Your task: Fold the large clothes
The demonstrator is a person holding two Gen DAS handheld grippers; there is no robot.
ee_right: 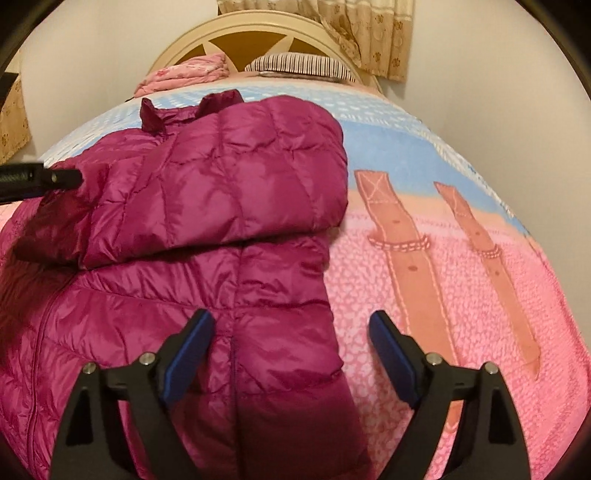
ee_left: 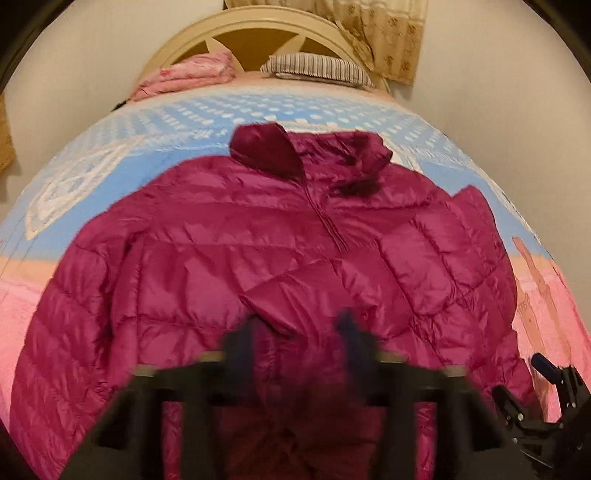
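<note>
I see the magenta puffer jacket spread on the bed, collar toward the headboard, zip front up. One sleeve lies folded across the jacket's chest, on the side nearer the curtain.

My left gripper sits over the jacket's lower front, badly blurred. Its jaws stand narrow with jacket fabric between the fingertips; I cannot tell whether the pads press on it.

My right gripper hovers over the jacket's hem edge on the curtain side. Its jaws are wide: one blue pad over the jacket, the other over the pink bedspread just beside it, nothing clamped.

Beyond the jacket's collar, near the headboard: a folded pink blanket and a striped pillow, well apart from the jacket. The bedspread is blue around the collar, pink around the hem, with tan strap prints beside the folded sleeve.
</note>
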